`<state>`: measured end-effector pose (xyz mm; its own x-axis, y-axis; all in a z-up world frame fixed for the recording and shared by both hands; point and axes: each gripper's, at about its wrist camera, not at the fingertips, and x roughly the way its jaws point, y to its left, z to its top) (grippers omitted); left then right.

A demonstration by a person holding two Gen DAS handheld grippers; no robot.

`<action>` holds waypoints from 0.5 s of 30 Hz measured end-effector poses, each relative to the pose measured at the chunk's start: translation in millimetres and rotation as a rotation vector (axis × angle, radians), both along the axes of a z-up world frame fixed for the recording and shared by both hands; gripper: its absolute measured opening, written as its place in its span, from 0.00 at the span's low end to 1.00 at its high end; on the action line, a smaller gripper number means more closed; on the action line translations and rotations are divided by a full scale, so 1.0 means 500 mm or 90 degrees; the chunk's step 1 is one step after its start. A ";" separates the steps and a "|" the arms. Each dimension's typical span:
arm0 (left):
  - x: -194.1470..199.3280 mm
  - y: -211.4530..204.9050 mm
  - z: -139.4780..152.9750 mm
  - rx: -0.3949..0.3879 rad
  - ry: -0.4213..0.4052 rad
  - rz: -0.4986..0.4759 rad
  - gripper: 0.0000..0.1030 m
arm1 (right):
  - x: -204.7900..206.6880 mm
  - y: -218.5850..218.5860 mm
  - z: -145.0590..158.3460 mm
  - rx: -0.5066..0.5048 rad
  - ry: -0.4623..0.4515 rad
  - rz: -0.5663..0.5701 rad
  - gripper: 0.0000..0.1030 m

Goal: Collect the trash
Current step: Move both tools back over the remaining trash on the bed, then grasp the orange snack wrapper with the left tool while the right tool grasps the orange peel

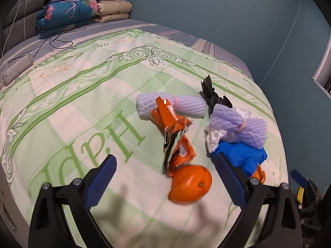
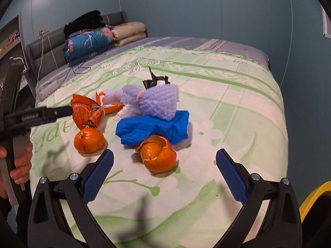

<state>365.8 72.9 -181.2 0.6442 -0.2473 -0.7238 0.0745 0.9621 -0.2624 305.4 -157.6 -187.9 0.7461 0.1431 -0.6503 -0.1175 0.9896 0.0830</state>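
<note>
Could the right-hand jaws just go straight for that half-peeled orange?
Probably yes. The right gripper is open, the peeled orange lies just ahead between its jaws, and nothing sits between them.

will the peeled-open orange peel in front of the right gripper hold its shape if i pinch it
Probably not: the orange peel looks like a hollow, split shell with curled flaps, so it would likely crush or tear. It seems light, and its rounded base may rock when nudged.

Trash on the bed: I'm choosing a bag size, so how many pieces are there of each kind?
Purple foam fruit nets: 2
Orange peels: 2
Orange wrapper: 1
Blue glove: 1
Black scrap: 1
White tissue: 1
Total: 8
</note>
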 end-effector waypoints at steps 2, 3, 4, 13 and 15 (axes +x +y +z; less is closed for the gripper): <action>0.015 -0.006 -0.002 0.002 0.002 -0.004 0.90 | 0.012 0.008 -0.012 -0.005 0.012 0.002 0.92; 0.024 -0.010 -0.004 0.003 0.004 -0.005 0.90 | 0.018 0.013 -0.017 -0.009 0.018 0.003 0.92; 0.030 -0.011 -0.006 0.003 0.006 -0.006 0.90 | 0.024 0.016 -0.021 -0.012 0.023 0.002 0.92; 0.094 -0.033 -0.041 0.019 0.034 -0.013 0.89 | 0.080 0.032 -0.060 -0.046 0.070 -0.017 0.92; 0.104 -0.037 -0.047 0.022 0.034 -0.015 0.89 | 0.092 0.031 -0.066 -0.049 0.081 -0.023 0.92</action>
